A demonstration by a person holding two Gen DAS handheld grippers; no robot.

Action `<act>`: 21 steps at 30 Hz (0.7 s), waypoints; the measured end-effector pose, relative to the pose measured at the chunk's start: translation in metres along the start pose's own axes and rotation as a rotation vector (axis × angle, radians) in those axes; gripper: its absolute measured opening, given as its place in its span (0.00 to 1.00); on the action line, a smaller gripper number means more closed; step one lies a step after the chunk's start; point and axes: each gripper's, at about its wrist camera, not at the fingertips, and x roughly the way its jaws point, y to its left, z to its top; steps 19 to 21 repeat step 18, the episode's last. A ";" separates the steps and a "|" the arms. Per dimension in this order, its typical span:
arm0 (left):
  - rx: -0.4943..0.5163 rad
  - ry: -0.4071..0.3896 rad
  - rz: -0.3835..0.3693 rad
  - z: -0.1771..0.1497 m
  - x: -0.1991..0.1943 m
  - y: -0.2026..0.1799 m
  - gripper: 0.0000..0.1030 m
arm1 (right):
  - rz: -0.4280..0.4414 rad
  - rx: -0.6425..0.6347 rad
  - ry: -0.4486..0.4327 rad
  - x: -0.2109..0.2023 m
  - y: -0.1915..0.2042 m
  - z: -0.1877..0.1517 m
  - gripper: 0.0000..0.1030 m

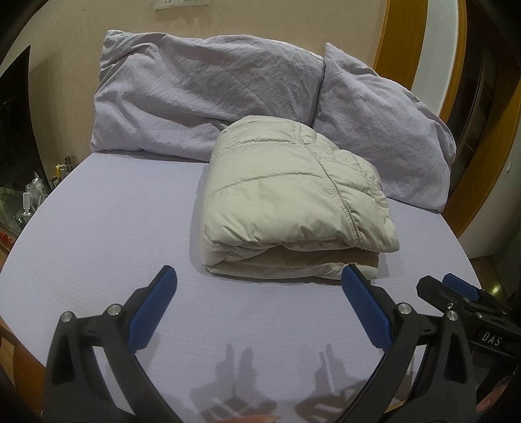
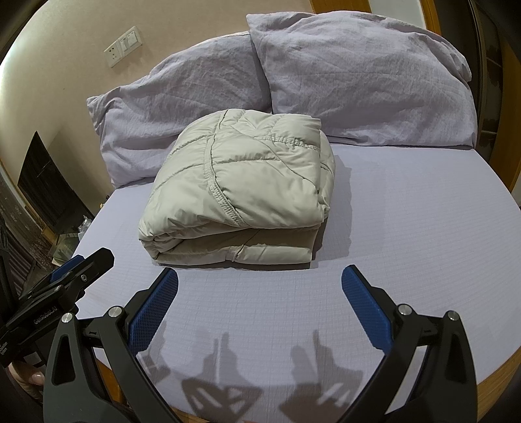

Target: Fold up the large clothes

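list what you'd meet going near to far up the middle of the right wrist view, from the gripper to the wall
open right gripper with blue ribbed pads → bare lilac bed sheet → folded pale beige quilted puffer jacket → two crumpled lilac pillows → beige wall

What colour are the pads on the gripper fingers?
Blue, with a fine textured grid, on black fingers. It shows best in the right wrist view.

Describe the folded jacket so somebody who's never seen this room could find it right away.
Look at the bed with the lilac sheet. In front of the two wrinkled lilac pillows lies a puffy jacket, folded into a thick bundle. It is the only beige, quilted thing there.
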 end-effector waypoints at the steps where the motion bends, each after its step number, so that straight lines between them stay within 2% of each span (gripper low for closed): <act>1: 0.000 0.000 0.000 0.000 0.000 0.000 0.98 | 0.000 -0.001 0.000 0.000 0.002 -0.001 0.99; 21: -0.002 -0.001 0.005 0.000 -0.001 0.004 0.98 | 0.003 -0.001 0.001 0.001 0.000 -0.001 0.99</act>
